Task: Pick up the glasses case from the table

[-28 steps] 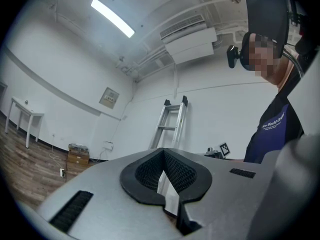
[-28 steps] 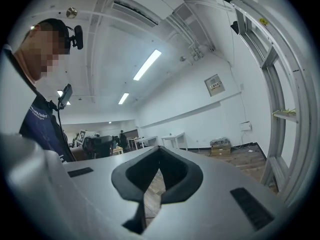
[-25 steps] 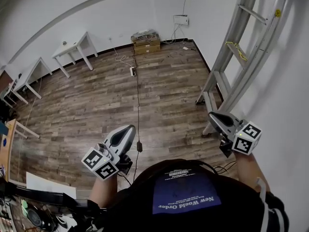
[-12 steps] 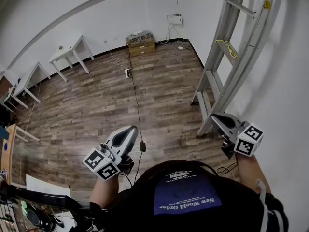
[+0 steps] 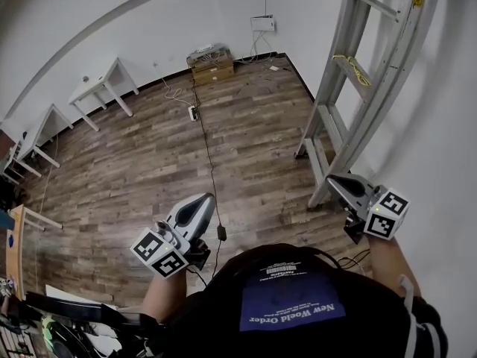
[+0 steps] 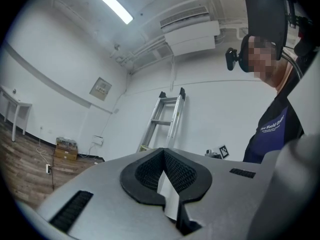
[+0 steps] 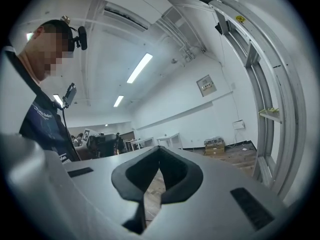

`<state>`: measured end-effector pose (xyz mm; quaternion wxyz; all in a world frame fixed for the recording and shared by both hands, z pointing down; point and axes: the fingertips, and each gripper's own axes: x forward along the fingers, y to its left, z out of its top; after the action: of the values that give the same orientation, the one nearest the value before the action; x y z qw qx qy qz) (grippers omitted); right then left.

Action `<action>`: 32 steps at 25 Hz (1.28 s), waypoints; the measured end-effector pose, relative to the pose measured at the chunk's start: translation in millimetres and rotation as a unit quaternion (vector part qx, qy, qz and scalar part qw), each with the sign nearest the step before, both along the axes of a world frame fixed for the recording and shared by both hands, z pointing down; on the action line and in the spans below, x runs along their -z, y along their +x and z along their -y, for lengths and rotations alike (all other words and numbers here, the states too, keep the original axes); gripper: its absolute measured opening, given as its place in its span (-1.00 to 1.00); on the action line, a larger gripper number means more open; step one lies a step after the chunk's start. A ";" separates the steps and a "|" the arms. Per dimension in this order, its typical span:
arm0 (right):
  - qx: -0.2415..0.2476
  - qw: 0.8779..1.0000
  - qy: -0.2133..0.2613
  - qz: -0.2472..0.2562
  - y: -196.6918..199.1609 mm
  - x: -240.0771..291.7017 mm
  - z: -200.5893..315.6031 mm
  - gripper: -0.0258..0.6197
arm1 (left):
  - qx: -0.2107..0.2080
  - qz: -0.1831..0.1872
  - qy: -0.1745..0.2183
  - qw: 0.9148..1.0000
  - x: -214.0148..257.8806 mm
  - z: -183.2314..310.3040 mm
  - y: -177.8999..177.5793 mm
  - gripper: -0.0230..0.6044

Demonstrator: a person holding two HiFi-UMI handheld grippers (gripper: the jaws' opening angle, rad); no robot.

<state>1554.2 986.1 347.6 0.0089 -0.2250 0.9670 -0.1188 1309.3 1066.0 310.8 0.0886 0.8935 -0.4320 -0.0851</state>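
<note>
No glasses case shows in any view. In the head view my left gripper (image 5: 204, 199) is held in front of the person's chest at lower left, over the wooden floor, with its marker cube nearer the body. My right gripper (image 5: 334, 180) is at the right, close to the ladder's foot. Both point level and away from the body. The left gripper view shows the left gripper (image 6: 165, 183) with its dark pads together and nothing between them. The right gripper view shows the same for the right gripper (image 7: 152, 183).
An aluminium ladder (image 5: 356, 88) leans on the white wall at right. A black cable (image 5: 208, 148) runs across the wood floor to a power strip (image 5: 192, 112). A cardboard box (image 5: 210, 62) and white tables (image 5: 100, 86) stand by the far wall. A cluttered desk edge (image 5: 67, 308) is at bottom left.
The floor, box and ladder have slid slightly up and left in the head view as the person moves. Both grippers keep their place before the body and stay shut.
</note>
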 end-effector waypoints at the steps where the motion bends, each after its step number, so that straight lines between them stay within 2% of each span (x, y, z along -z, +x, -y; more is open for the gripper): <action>1: -0.001 1.000 0.004 -0.003 -8.3 2.5 6.4 -0.92 | -0.003 -0.003 0.002 1.000 -0.3 8.5 -8.9 -0.92; 7: -0.016 1.000 0.008 -0.002 -79.4 9.9 56.9 -0.92 | -0.014 -0.014 0.015 1.000 3.4 62.4 -84.5 -0.92; 14: -0.010 1.000 0.013 -0.005 -199.9 25.9 108.6 -0.92 | 0.000 -0.020 0.019 1.000 16.1 111.6 -210.3 -0.92; 18: -0.006 1.000 0.009 -0.011 -253.3 31.9 137.5 -0.92 | 0.002 -0.026 0.014 1.000 18.8 137.4 -261.7 -0.92; 25: 0.005 1.000 -0.007 -0.023 -285.5 18.4 191.2 -0.92 | 0.022 -0.035 -0.002 0.999 3.7 184.3 -300.9 -0.92; 32: 0.034 0.999 -0.015 -0.020 -275.3 -0.5 276.1 -0.92 | 0.048 -0.032 -0.007 0.998 -12.1 253.2 -282.7 -0.92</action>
<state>1278.9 710.0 348.1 -0.0181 -0.1949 0.9722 -0.1287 1026.6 812.8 322.9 0.1043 0.8677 -0.4722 -0.1153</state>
